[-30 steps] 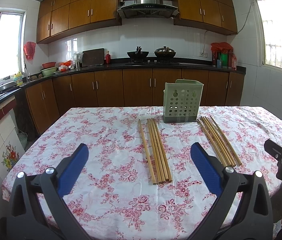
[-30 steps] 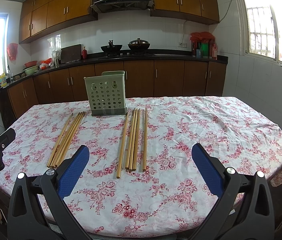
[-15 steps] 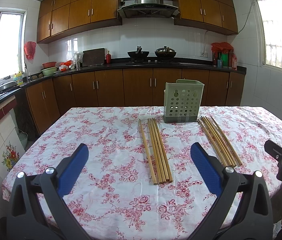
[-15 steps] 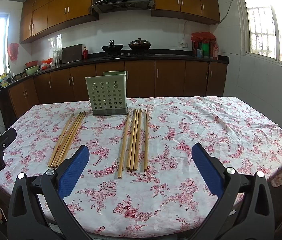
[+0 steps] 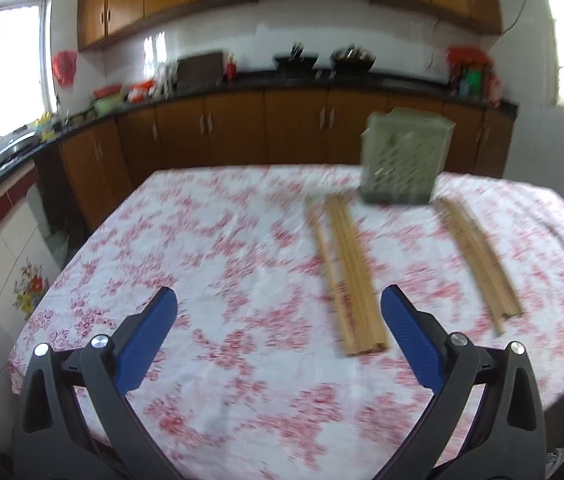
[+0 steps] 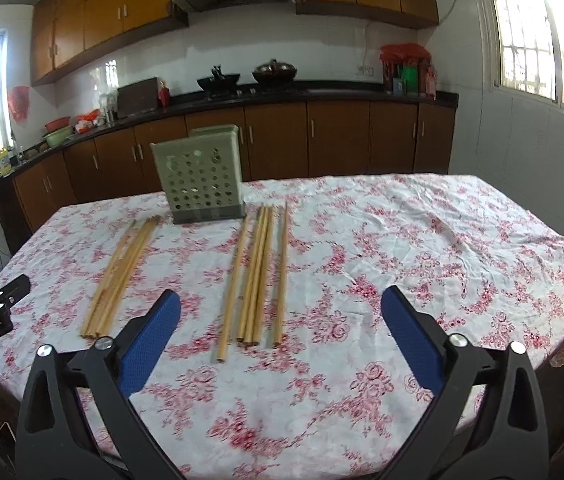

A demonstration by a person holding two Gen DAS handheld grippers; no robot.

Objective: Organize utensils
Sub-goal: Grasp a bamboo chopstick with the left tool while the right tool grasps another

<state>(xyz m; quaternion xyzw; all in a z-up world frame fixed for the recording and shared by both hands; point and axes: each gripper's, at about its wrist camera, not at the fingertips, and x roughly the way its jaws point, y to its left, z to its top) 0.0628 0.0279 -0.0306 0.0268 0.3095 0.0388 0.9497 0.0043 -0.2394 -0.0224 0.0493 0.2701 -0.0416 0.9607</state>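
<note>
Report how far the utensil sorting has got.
Done: nothing yet. The green holder shows no chopsticks standing in it. In hand: nothing; the left gripper is open and empty, and the right gripper has its jaws closing with nothing between them. Left: both chopstick bundles, the left bundle and the right bundle, lie flat on the tablecloth.

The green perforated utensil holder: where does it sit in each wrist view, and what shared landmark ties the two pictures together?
Left wrist: utensil holder right of centre, upper half, blurred, at the table's far edge.
Right wrist: utensil holder left of centre, upper half, sharp.
Shared landmark: two chopstick bundles, one on each side in front of it, for example and.
</note>
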